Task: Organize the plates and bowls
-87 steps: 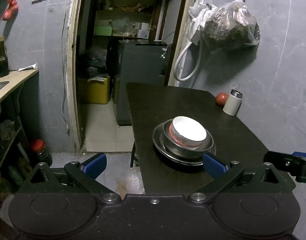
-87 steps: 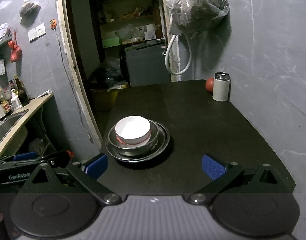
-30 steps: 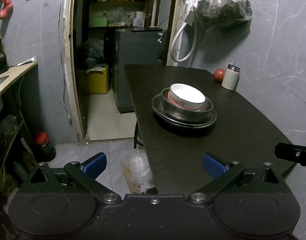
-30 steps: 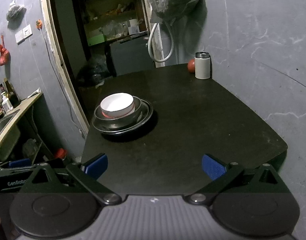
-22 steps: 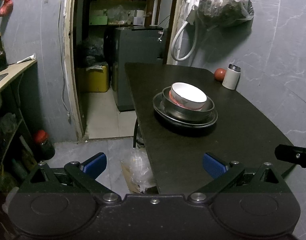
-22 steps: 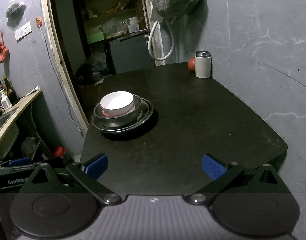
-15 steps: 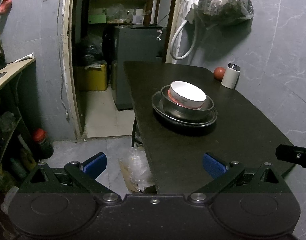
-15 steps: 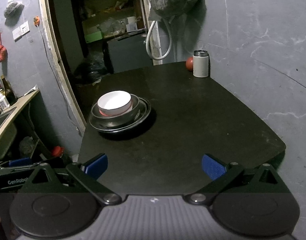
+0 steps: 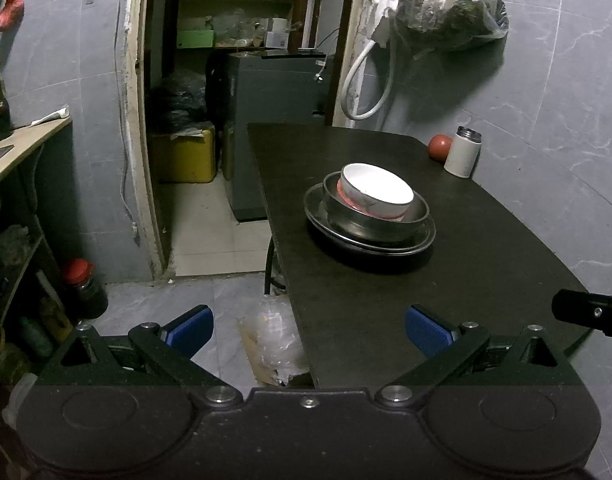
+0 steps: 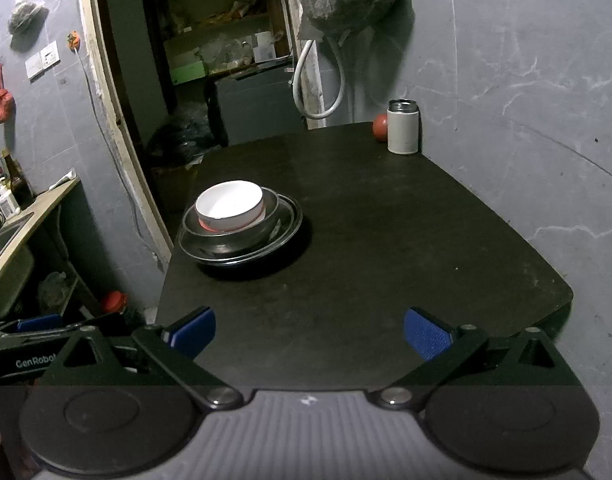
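Your left tongs point(image 9: 308, 326) are wide open and hold nothing. They hang by the near left corner of the dark tabletop point(image 9: 486, 248), partly over the floor point(image 9: 210, 292). Your right tongs point(image 10: 308, 332) are wide open too, with nothing in them. They sit low over the near edge of the tabletop.

The dishes are all in one stack on the left side of the tabletop, well away from both tongs. A white bowl point(image 9: 376, 194) with a red bottom sits on top. It rests a bit tilted inside a metal bowl point(image 9: 370, 226). The metal bowl sits on a metal plate point(image 9: 318, 210). From your right tongs you see the same stack: the white bowl point(image 10: 230, 204), the metal bowl point(image 10: 242, 236) and the plate point(image 10: 286, 226).

At the far right corner stands a white cup point(image 10: 403, 132) with a metal top. A red ball point(image 10: 380, 127) is just beside it, by the wall. A full bag point(image 9: 450, 8) hangs on the wall above.
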